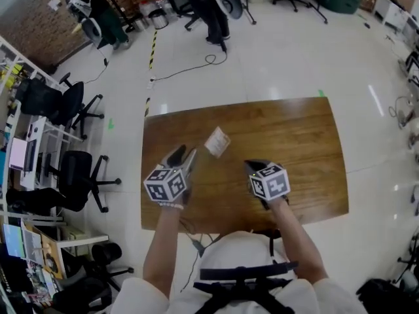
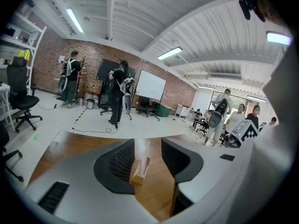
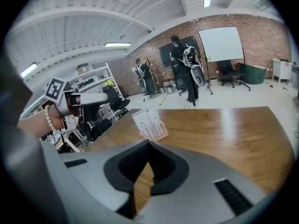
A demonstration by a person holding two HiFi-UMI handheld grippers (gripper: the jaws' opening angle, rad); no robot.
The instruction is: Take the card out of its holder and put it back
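The card (image 1: 218, 140) stands in its small wooden holder (image 2: 138, 177) on the wooden table (image 1: 298, 149), towards the far side from the person. It leans a little, with its printed face turned to the right gripper view. The left gripper (image 1: 181, 157) is nearest to it, raised off the table at the card's left and pointing at it, but the tips stop short and nothing touches. Its jaws are spread wide. In the left gripper view the card and holder show edge-on through the gap, farther out than the pads. The right gripper (image 1: 256, 169) hangs on the card's other side, a bit farther off. Its two pads meet at the tips and hold nothing. From that side the left hand (image 3: 46, 118) with a bead bracelet shows above the table edge. Beyond the table a cable (image 1: 190, 67) trails over the pale floor. People (image 1: 211, 12) stand by a brick wall, and a white screen (image 3: 219, 43) hangs near them. Office chairs (image 1: 72, 175) and shelves (image 3: 93, 85) line the left side of the room.
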